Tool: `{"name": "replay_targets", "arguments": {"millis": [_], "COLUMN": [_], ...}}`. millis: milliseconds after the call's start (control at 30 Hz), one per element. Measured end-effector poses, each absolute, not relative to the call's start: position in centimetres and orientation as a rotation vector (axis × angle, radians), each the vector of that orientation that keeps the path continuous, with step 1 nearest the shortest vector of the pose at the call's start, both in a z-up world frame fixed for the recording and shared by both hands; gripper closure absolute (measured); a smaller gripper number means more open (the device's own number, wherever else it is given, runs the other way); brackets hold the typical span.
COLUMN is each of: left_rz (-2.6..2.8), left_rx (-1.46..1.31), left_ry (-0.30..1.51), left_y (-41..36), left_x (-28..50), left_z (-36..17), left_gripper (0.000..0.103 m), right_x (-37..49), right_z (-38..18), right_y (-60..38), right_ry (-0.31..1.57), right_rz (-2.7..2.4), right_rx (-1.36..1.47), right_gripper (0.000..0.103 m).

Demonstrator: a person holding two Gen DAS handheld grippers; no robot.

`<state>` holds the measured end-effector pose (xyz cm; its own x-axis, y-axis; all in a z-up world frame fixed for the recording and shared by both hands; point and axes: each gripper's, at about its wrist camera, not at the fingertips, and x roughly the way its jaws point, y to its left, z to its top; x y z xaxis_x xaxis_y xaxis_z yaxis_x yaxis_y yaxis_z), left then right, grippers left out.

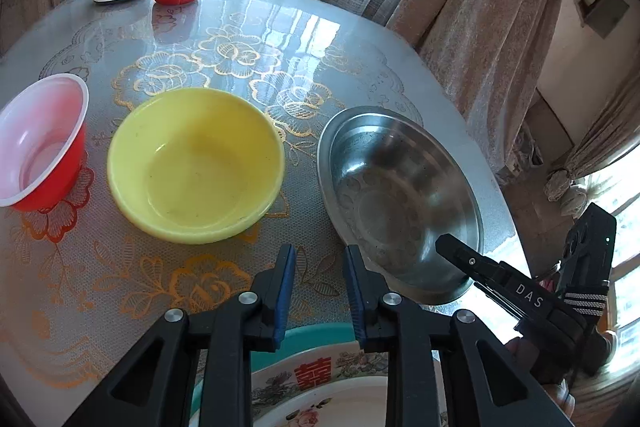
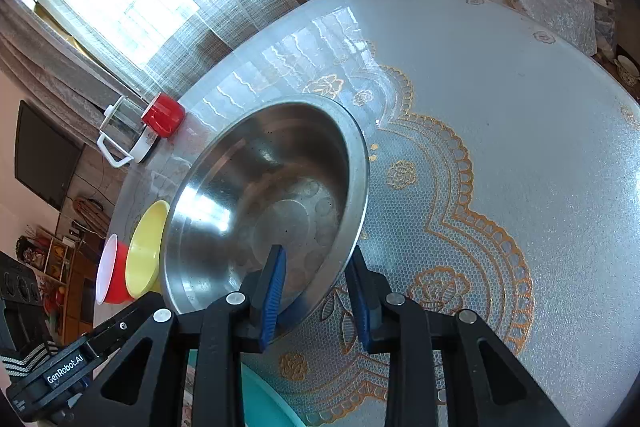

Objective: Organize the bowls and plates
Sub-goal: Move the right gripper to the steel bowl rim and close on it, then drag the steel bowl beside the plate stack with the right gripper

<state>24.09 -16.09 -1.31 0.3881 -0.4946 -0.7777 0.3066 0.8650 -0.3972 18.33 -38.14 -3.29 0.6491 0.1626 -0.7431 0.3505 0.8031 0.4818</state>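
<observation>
The round desk (image 1: 360,39) wears a clear gold-flowered cover. The steel bowl (image 1: 396,195) sits near its edge, right of the yellow bowl (image 1: 196,163) and the red bowl (image 1: 40,147). The right tongs (image 2: 316,283) straddle the steel bowl's near rim, jaws apart, rim not pinched. The left tongs (image 1: 320,283) hang released above a floral plate (image 1: 316,387).

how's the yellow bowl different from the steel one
The yellow bowl is opaque, matte plastic-looking; the steel bowl is shiny and reflective. The steel bowl looks wider, with a flat rim, and sits nearer the table's edge. Both stand upright and empty.
</observation>
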Motion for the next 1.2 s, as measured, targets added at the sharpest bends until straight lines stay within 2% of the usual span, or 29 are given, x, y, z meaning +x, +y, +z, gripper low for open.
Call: {"name": "replay_targets", "arguments": {"millis": [67,300,367,400,467,567,967,1200], "left_rz": [-0.523,-0.555,-0.548,-0.544,-0.546,-0.494,-0.510,-0.474], "left_rx": [-0.227,-0.298,-0.265,-0.245,-0.217,-0.143,-0.115,-0.121], "left_ry": [1.053,1.056,1.051,1.051,1.061,1.058,0.965,0.880], "left_y": [-16.0,-16.7,-17.5,-18.0,-18.8,-19.5,-17.7,-13.2], "left_x": [24.3,24.9,25.1,25.3,25.5,25.5,22.1,18.5], "left_z": [-1.3,-1.0,-1.0,-1.1,-1.4,-1.8,1.5,4.3], "left_gripper": [0.070,0.067,0.068,0.070,0.072,0.088,0.086,0.084], "right_x": [18.5,18.6,18.4,18.4,18.2,18.0,15.7,14.7], "right_z": [-3.2,-3.6,-3.3,-3.1,-2.9,-2.7,-0.2,2.5], "right_y": [-38.1,-39.0,-38.8,-38.7,-38.5,-38.7,-38.0,-34.9], "right_ry": [0.876,0.887,0.892,0.899,0.908,0.905,0.834,0.792], "right_rz": [-0.120,-0.123,-0.143,-0.149,-0.155,-0.147,-0.085,-0.005], "right_rx": [0.640,0.664,0.606,0.578,0.542,0.539,0.583,0.554], "right_gripper": [0.076,0.076,0.081,0.086,0.086,0.086,0.085,0.085]}}
